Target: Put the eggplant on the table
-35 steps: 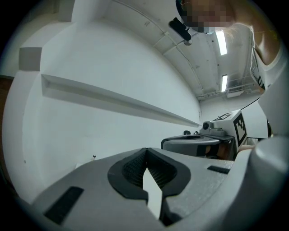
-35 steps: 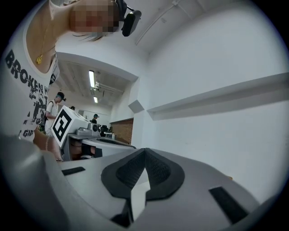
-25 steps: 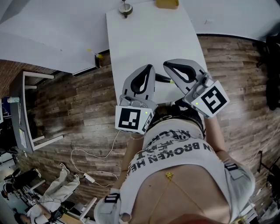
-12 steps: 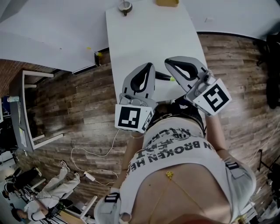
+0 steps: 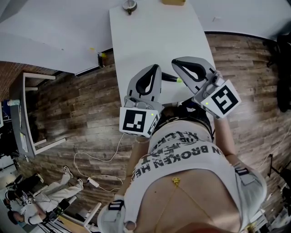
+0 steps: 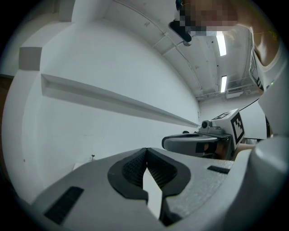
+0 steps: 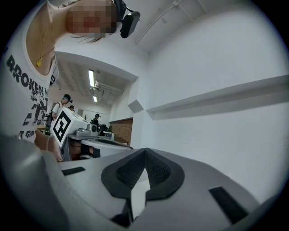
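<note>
A dark, slim eggplant [image 5: 169, 77] with a green tip lies on the white table [image 5: 154, 36], between my two grippers and partly hidden by the right one. In the head view my left gripper [image 5: 154, 69] hangs over the table's near end, shut, with nothing in it. Beside it my right gripper [image 5: 175, 63] is also shut and empty. Both point level toward the far wall. In the left gripper view the left gripper [image 6: 145, 152] has its pads together; the right gripper [image 7: 144, 152] looks the same in its own view. Neither gripper view shows the eggplant.
A round metal object [image 5: 129, 5] and a yellow-brown item [image 5: 173, 2] sit at the table's far end. A white frame [image 5: 28, 113] stands on the wooden floor at left, and a white cable [image 5: 97, 166] lies near the person's feet. Other people are at lower left.
</note>
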`<state>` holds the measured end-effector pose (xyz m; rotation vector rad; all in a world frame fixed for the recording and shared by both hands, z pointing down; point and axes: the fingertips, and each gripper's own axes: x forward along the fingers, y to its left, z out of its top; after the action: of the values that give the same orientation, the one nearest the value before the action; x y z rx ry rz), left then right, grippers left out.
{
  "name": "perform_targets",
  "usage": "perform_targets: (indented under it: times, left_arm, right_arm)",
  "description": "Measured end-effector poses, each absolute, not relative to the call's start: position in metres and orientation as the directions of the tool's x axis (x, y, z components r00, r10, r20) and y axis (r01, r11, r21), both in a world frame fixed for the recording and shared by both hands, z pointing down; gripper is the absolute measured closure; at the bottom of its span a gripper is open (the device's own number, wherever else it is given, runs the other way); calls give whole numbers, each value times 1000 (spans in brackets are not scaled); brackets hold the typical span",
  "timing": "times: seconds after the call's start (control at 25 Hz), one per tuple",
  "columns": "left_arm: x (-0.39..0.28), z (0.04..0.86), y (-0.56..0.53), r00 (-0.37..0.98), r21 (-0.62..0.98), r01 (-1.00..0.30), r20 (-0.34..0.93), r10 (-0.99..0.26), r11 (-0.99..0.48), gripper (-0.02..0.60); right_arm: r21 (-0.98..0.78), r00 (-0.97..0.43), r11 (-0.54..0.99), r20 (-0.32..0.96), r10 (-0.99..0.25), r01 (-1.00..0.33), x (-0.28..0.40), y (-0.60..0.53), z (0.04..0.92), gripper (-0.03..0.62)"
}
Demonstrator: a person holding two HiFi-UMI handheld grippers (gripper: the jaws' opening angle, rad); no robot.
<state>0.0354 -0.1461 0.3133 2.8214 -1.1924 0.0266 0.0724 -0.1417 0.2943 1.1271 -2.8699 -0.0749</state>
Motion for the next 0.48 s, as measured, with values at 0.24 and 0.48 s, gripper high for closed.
perform_targets:
  times: [0.24,0.48]
  left_arm:
    - [37,313,-144,700,68,-714,52,-713,-696,575]
    - [33,316,-148,699,72,-715,54,-713,-695,575]
  right_arm:
    - [70,-728,729,42,-684,-681,75,-141,293,586]
    - [73,-726,728,59,-686,-682,71,-144,298,586]
